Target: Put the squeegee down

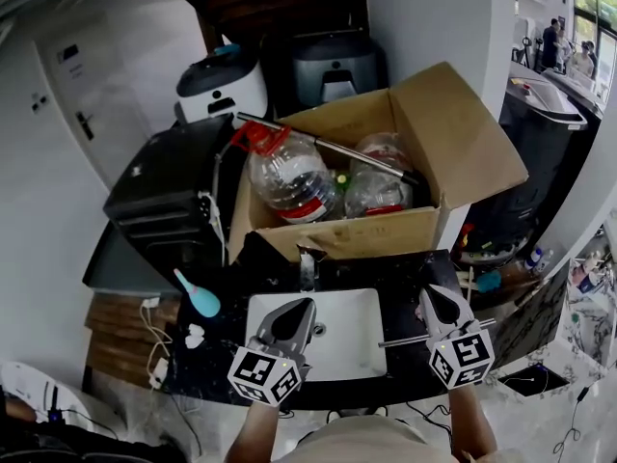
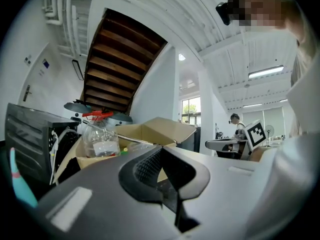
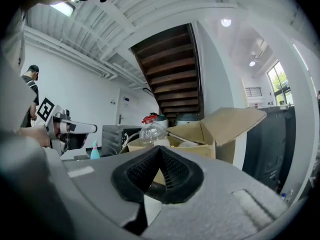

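**Head view.** Dark worktop (image 1: 386, 276) with a white sink (image 1: 359, 350) and a tap (image 1: 307, 270) at its centre.
- Squeegee (image 1: 400, 340): seen as a thin metal bar lying on the worktop at the sink's right edge. It crosses behind the right gripper (image 1: 427, 290) in this view, and its blade cannot be made out.
- Right gripper: jaws clenched, nothing in them.
- Left gripper (image 1: 308, 302): over the sink, jaws clenched, empty.
- Behind the tap: an open cardboard box (image 1: 434, 133) holding clear plastic bottles (image 1: 289, 177), with a long metal rod (image 1: 328, 146) resting across its top.
- Left of the box: a black appliance (image 1: 169, 186).
- On the worktop near it: a teal bottle (image 1: 200, 299) and small white items (image 1: 194, 336).
- Further back: a white machine (image 1: 222, 80), a grey machine (image 1: 333, 66) and the underside of wooden stairs (image 1: 280, 8).

**Left gripper view.** The jaws meet at the tips with nothing between them.
- Past them stand the box and one of the plastic bottles, red-capped.
- The black appliance and teal bottle sit at the left edge.
- Shown here alone: the right gripper's marker cube (image 2: 256, 133), a distant person (image 2: 235, 120) and a ceiling light (image 2: 265, 72).

**Right gripper view.** The jaws meet, empty.
- The box's raised flap stands before a dark cabinet (image 3: 270, 144).
- The left gripper's marker cube (image 3: 46, 108) shows at the left edge, with a person in a cap (image 3: 30, 84) behind it.

The squeegee and the sink show in the head view alone. The stairs show in all three views.
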Tool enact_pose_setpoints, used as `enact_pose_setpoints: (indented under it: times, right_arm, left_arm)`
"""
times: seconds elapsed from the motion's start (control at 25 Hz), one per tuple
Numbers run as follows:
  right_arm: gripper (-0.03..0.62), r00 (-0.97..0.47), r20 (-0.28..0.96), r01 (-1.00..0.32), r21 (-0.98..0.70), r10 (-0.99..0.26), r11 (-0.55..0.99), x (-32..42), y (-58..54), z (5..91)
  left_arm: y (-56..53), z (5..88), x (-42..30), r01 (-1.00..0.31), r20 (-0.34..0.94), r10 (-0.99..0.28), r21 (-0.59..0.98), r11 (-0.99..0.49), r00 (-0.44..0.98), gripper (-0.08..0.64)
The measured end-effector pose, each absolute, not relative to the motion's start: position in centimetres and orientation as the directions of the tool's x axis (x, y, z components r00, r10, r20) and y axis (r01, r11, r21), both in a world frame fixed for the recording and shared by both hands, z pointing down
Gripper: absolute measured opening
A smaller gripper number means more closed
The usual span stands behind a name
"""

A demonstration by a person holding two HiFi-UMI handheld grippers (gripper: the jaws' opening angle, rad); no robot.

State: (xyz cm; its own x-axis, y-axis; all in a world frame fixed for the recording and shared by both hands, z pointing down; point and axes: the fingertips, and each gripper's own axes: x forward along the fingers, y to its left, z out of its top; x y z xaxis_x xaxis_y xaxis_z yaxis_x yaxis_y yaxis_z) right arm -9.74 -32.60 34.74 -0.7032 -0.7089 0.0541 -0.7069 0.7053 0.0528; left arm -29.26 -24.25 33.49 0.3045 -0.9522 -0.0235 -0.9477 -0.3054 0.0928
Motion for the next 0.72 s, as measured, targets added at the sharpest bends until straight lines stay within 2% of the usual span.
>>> enact_pose_setpoints:
  times: [0.32,0.72]
  right_arm:
    - [0.002,-0.731,-0.002,-0.672,0.179,-0.683,0.719,-10.8,-30.5,31.6]
    - [0.002,-0.715,0.031,-0.690,0.130,-0.699,0.712,-9.6,-30.7,33.8]
  left_arm:
    - [-24.6,32.0,-29.0,-0.943,-0.072,-0.945,0.071,-0.325,0.320,0.015]
    - [-24.4,35.5,-29.0,-0.943,0.004,-0.947,0.095,-0.320,0.322,0.015]
